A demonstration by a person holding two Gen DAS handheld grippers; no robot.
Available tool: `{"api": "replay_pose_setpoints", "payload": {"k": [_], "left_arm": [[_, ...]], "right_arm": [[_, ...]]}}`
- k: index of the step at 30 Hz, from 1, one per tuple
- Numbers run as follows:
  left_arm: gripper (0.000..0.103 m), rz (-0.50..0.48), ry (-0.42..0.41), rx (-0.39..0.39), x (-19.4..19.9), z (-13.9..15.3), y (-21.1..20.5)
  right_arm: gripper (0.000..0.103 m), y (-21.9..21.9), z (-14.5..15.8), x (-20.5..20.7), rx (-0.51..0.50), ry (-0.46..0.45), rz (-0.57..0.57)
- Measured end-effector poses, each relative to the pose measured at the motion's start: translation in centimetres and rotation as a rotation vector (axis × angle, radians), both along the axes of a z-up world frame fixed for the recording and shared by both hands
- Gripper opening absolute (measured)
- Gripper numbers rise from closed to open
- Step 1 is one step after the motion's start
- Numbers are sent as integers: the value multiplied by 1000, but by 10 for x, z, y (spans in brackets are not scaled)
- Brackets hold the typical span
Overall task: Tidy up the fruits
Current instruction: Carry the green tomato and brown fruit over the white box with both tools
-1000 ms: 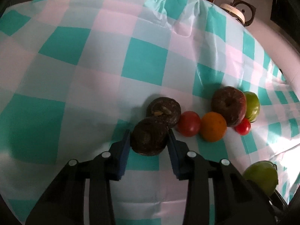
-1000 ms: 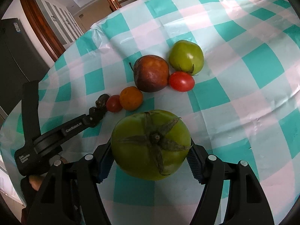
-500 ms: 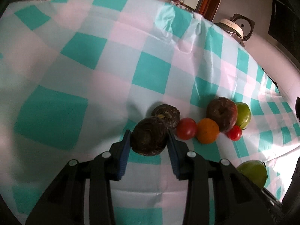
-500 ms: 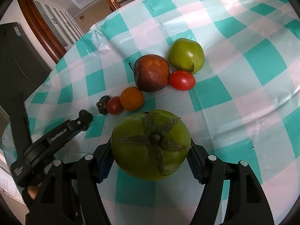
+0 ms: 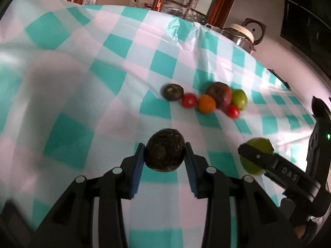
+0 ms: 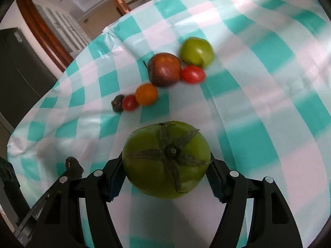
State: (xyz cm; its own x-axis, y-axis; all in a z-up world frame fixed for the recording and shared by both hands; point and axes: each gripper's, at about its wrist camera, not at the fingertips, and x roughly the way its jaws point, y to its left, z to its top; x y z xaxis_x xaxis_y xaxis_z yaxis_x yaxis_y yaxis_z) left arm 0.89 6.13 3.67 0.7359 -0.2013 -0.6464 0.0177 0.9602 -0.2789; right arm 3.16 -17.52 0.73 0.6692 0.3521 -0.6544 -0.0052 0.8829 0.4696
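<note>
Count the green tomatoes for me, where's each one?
2. One large green tomato is clamped in the right gripper; a smaller green tomato sits on the tablecloth at the far end of the fruit row.

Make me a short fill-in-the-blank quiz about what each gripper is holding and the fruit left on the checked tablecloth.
1. The right gripper is shut on a large ____ tomato.
2. The left gripper holds a dark brown fruit between its ____ jaws.
3. The orange fruit on the tablecloth lies between a small red tomato and a dark ____ fruit.
4. The number of fruits left on the cloth is ____.

Missing words: green; blue; reddish-purple; six
</note>
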Motion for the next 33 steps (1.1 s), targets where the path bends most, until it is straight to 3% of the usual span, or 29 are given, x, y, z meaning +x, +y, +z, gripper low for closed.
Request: {"api": "replay_pose_setpoints", "payload": {"k": [6,13,17,27,33], "left_arm": [[38,-56,-19,-25,-58,5,2],[38,-196,-55,47,-124,7,-37],[38,-303,-36,90,-153,1,-73],[38,-581,-85,197,-212,10,-174],[38,-791,-102,291,-250,5,-247]], "right_arm": [[67,-6,21,-97,-29,-69,30],[67,-40,37,-191,-118,-140,23],[67,-71,40,-231,-135,-167,-14],[67,-166,39,-326,-169,-214,-182],[67,-221,23,-381,-220,-187,-322]]}}
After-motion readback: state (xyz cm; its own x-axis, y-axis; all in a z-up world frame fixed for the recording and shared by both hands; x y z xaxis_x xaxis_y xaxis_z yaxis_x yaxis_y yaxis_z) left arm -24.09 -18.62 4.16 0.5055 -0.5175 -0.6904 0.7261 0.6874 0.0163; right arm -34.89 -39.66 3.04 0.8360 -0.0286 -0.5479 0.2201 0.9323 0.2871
